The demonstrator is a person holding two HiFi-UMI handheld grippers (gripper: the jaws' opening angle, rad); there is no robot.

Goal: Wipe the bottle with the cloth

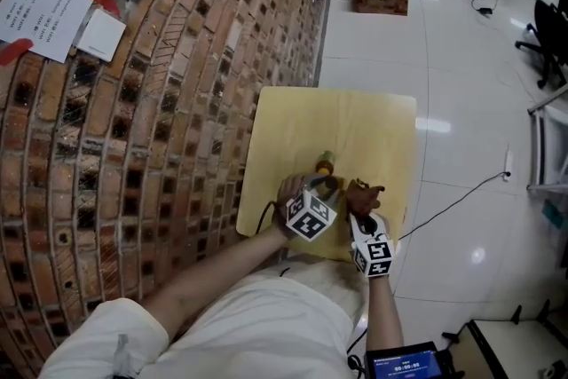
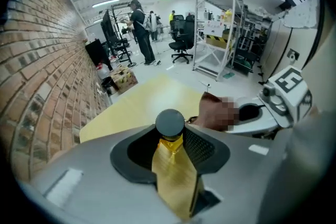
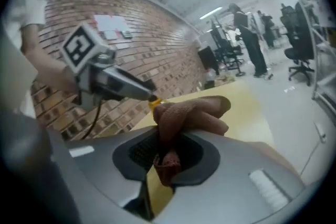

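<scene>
The left tool (image 2: 171,148) squeezes the bottle (image 2: 176,178) by its neck, over the yellow surface (image 1: 355,124). The bottle looks hard and slippery (hold tight). The right tool (image 3: 167,157) pinches the soft cloth (image 3: 190,112) right beside it.

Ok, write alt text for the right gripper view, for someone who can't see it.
The right tongs grip a bunched brown cloth, held over a yellow table. Just behind it the left tongs hold the bottle, of which only a yellow sliver shows at the cloth's edge; a brick wall runs along the left.
</scene>
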